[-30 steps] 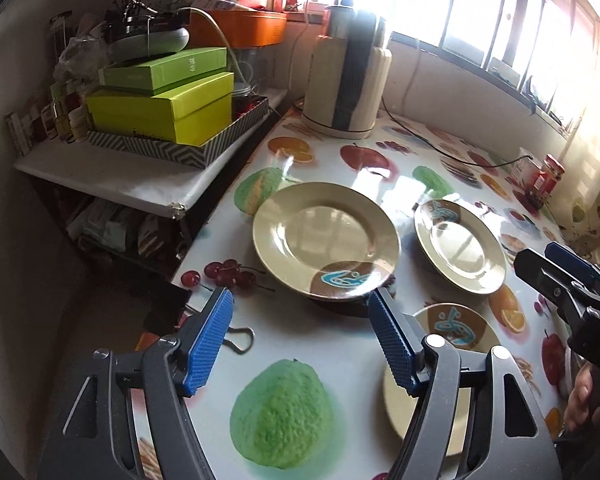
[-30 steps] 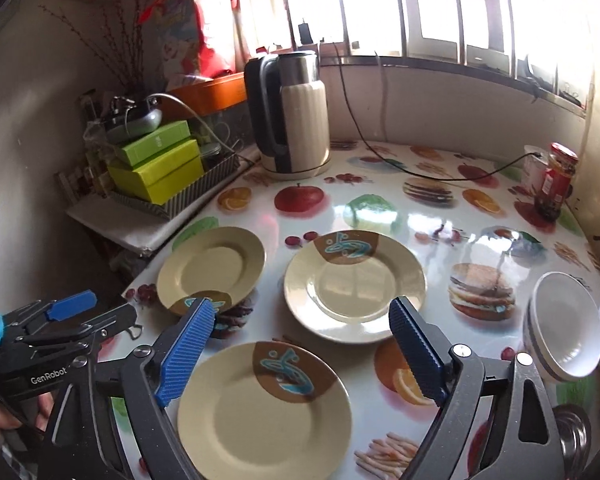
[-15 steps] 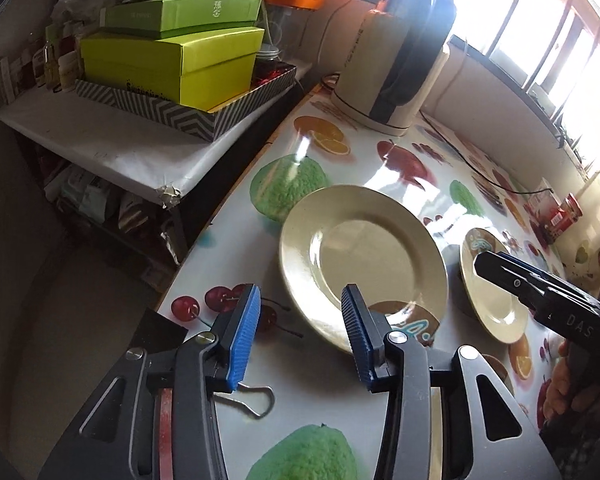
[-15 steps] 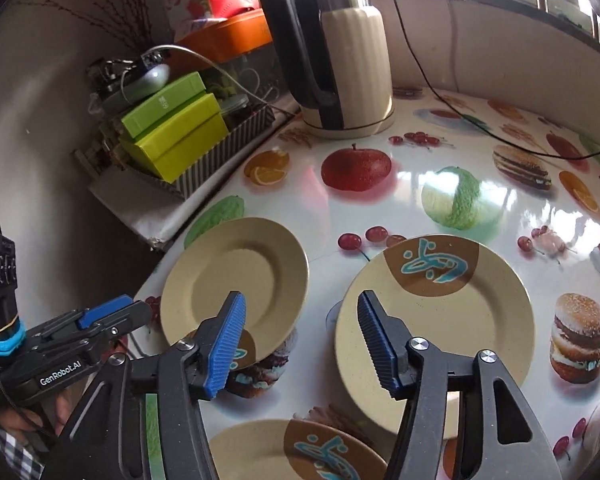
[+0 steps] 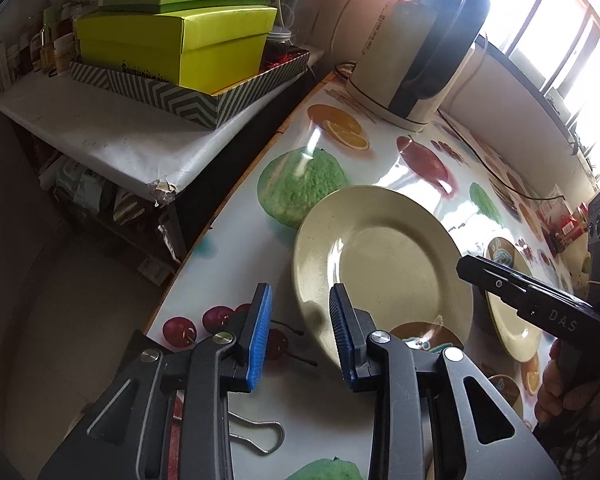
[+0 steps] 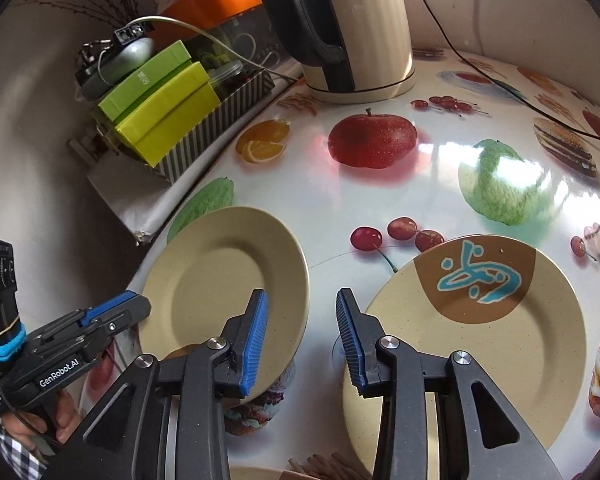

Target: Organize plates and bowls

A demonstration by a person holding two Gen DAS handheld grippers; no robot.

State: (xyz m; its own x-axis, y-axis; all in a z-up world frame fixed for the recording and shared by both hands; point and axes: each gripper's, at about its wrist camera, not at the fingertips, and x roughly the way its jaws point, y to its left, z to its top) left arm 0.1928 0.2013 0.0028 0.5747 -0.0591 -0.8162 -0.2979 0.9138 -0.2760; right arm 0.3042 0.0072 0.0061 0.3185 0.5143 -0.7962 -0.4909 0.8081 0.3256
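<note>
A cream plate (image 5: pixel 380 264) lies near the table's left edge, with a brown patch on its near rim. My left gripper (image 5: pixel 300 300) straddles its left rim, one pad over the plate and one beside it. The jaws are closing, and the pads stand clear of the rim. My right gripper (image 6: pixel 302 300) straddles the opposite rim of the same plate (image 6: pixel 220 280). Its jaws are closing too and do not touch. A second plate (image 6: pixel 480 340) with a blue mark lies just right of it. Each view shows the other gripper: the right gripper (image 5: pixel 520 296), the left gripper (image 6: pixel 112 316).
A cream and black kettle (image 6: pixel 352 28) stands at the back with a cable trailing along the table. Green boxes (image 5: pixel 180 40) sit in a striped tray on a side shelf to the left. A wire clip (image 5: pixel 256 436) lies near the table edge (image 5: pixel 220 216). A third plate (image 6: pixel 260 474) shows at the bottom.
Both grippers have moved forward and down onto the left plate's opposite rims. Both pairs of jaws have narrowed from wide apart to a small gap.
</note>
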